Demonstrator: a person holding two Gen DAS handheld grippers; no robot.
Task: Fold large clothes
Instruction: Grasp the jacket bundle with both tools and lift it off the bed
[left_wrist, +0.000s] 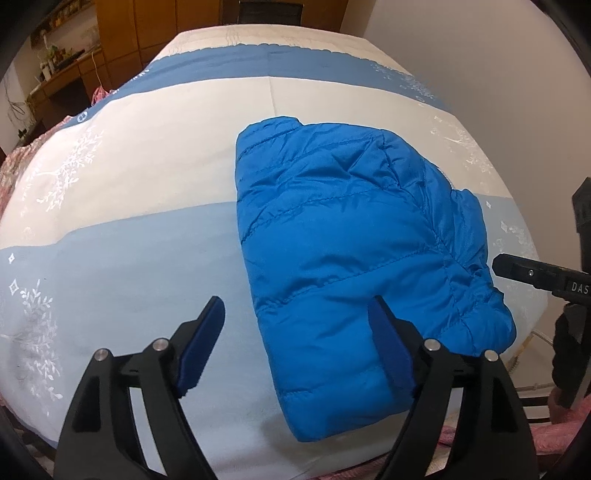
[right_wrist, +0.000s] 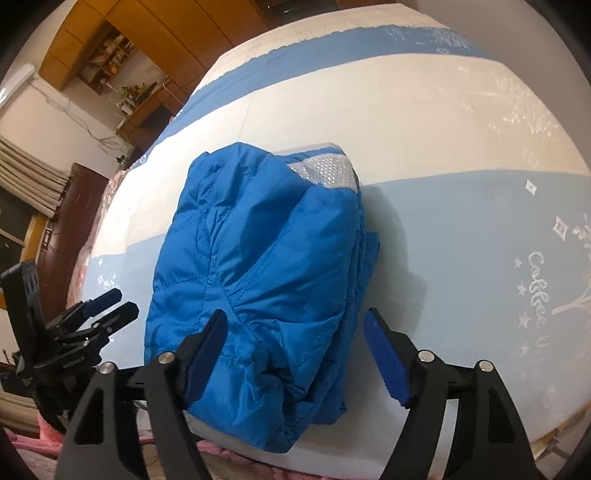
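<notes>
One blue puffer jacket (left_wrist: 354, 236) lies folded into a compact bundle on the striped bedspread (left_wrist: 129, 177), near the bed's front edge, and it serves as the landmark here. Two grippers hang over that edge: the left gripper (left_wrist: 295, 347) hovers at the jacket's near left corner with its jaws spread wide, one blue pad over the quilted cloth and the other over bare bedspread, pinching nothing; the right gripper (right_wrist: 295, 354) straddles the jacket's near right corner, jaws likewise spread, the fabric lying between the pads but not pressed by them. The fold looks all but done, so the step in hand is judged to be the release and withdrawal. To do it well, both grippers should lift straight up and clear before drawing back, so no pad snags the slippery shell and drags a layer open; the stacked edges on the jacket's right side (right_wrist: 360, 258) look loose and could slide. A light press on top might settle the puffy bundle if it springs up. A patch of pale mesh lining (right_wrist: 325, 171) shows at the jacket's far end. Counted: one jacket, two grippers, one bed.
</notes>
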